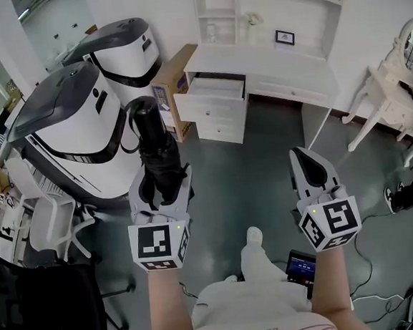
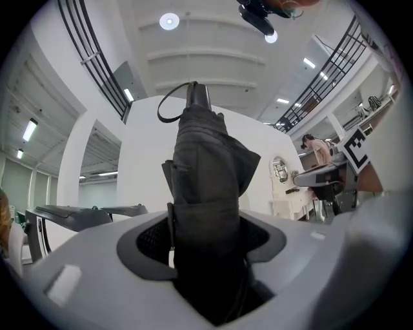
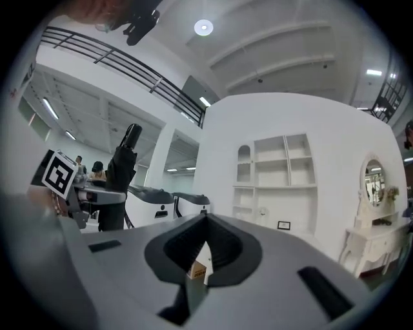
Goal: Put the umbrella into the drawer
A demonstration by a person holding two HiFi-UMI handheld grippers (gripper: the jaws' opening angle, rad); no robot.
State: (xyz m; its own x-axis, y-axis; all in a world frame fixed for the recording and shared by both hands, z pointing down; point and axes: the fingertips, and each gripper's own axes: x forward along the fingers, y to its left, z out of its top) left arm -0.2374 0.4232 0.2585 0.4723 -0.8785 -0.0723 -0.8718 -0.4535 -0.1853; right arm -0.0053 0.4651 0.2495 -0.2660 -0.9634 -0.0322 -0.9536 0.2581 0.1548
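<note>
- The left gripper (image 1: 162, 176) is held level in front of the person, forearm low in the head view. Its jaws are clamped on the lower part of a folded black umbrella (image 1: 150, 133).
- The umbrella stands nearly upright out of those jaws, with its handle end and strap loop on top.
- The right gripper (image 1: 302, 156) is also level and well apart from the left. Its jaws are together with nothing between them.
- One drawer (image 1: 213, 96) is pulled open at the top left of the white desk (image 1: 284, 62), well ahead of both grippers. Shut drawer fronts lie below it.
- The bare dark floor (image 1: 262, 145) between the grippers and the desk lies open.
- One cardboard box (image 1: 171, 81) stands just beside the drawer stack's left side.
- Two large white-and-grey machines (image 1: 71, 133) crowd the left, and one white chair (image 1: 386, 98) stands to the right.
</note>
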